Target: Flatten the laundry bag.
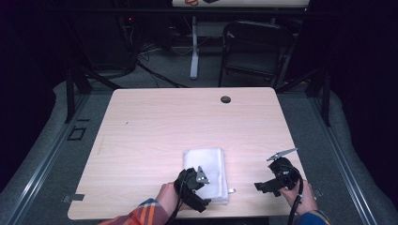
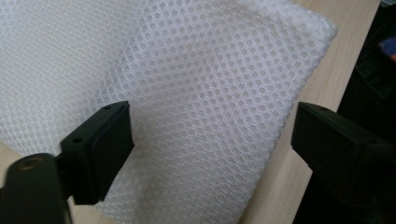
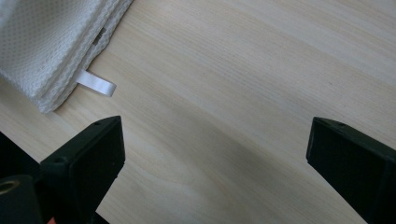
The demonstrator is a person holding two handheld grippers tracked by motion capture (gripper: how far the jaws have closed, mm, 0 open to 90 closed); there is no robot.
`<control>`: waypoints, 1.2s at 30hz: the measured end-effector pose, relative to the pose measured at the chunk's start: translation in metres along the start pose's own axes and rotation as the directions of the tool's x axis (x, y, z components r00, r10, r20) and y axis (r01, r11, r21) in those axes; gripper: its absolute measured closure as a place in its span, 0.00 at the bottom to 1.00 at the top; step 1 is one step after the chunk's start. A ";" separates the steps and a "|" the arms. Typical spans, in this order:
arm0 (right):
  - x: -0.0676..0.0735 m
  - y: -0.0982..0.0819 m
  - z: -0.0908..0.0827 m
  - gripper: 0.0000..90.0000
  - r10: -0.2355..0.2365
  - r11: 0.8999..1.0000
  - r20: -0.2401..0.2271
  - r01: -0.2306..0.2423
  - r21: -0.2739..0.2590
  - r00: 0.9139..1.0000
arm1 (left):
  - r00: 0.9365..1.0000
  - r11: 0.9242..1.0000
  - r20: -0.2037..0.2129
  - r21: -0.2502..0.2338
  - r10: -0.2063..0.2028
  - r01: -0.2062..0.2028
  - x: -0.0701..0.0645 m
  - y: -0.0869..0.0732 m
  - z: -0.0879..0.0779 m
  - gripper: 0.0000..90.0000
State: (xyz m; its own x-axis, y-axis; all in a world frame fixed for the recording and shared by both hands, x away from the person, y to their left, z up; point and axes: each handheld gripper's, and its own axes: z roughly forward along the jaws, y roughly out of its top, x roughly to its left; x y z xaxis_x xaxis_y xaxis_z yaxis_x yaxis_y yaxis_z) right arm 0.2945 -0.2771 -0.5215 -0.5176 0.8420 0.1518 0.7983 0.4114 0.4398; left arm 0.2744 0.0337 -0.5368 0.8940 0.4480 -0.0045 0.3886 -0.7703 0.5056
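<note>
A folded white mesh cloth (image 1: 206,161) lies near the front of the wooden table (image 1: 164,122). My left gripper (image 1: 202,190) sits at the cloth's near left corner. In the left gripper view its jaws stand wide apart just above the mesh cloth (image 2: 201,93); the left gripper (image 2: 212,135) is open and its pads do not press the fabric. My right gripper (image 1: 263,186) hovers to the right of the cloth, pointing towards it. The right gripper (image 3: 215,149) is open over bare wood, with the cloth's (image 3: 46,42) stacked edge and a small white label tab (image 3: 95,84) beyond its left jaw.
A dark cable hole (image 1: 225,99) sits near the table's far edge. Behind the table stand a dark chair (image 1: 253,47) and a white desk leg (image 1: 194,51). The table's front edge lies close under both hands.
</note>
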 end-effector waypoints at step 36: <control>0.009 0.001 0.002 0.05 -0.030 0.999 -0.032 0.031 0.030 0.999 | 0.993 0.994 0.050 0.021 0.108 -0.109 -0.003 -0.001 0.017 0.77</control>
State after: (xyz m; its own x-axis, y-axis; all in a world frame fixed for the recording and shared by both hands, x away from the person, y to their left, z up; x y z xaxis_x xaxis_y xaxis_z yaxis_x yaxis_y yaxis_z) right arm 0.2911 -0.2682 -0.5218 -0.5508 0.8177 0.1673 0.7910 0.4475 0.4173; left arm 0.2754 0.0257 -0.5516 0.9409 0.3385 0.0067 0.2930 -0.8239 0.4851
